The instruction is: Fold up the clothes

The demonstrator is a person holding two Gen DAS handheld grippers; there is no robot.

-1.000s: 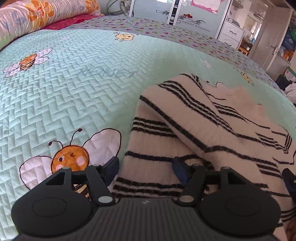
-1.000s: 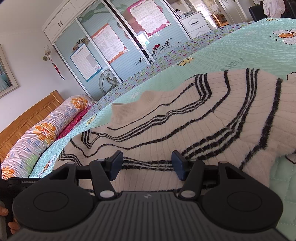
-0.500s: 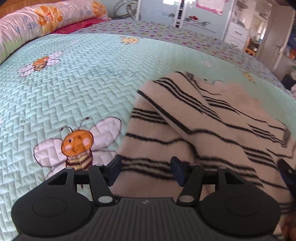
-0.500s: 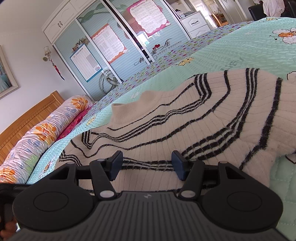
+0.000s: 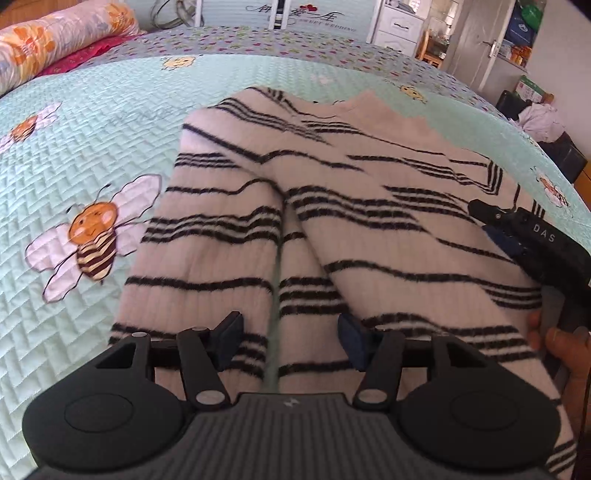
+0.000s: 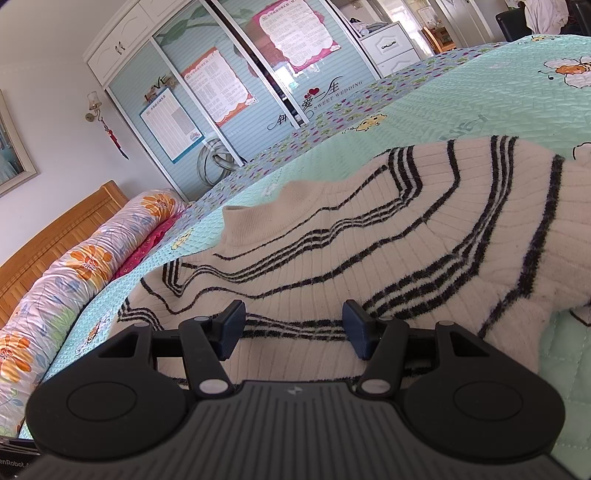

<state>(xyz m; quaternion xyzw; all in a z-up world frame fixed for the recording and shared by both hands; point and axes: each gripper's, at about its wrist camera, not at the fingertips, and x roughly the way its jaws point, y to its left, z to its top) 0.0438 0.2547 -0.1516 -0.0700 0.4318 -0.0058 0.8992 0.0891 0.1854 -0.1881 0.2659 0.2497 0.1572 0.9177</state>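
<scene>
A cream sweater with black stripes lies flat on the mint bee-print bedspread, collar away from me. One sleeve is folded down along its left side. My left gripper hovers over the near end of the sleeves, jaws apart, with no cloth pinched between the pads. In the right wrist view the same sweater fills the middle. My right gripper stands open just above its near edge, holding nothing. The right gripper also shows in the left wrist view, at the sweater's right side, with a hand on it.
A rolled floral quilt lies along the wooden headboard. A wardrobe with sliding doors and a white drawer unit stand past the bed. A dark chair with clothes stands at the bed's right.
My left gripper has slid to the right, from the sweater's left edge by the bee to over the sleeves, and its jaws have narrowed a little. The right gripper has kept still.
</scene>
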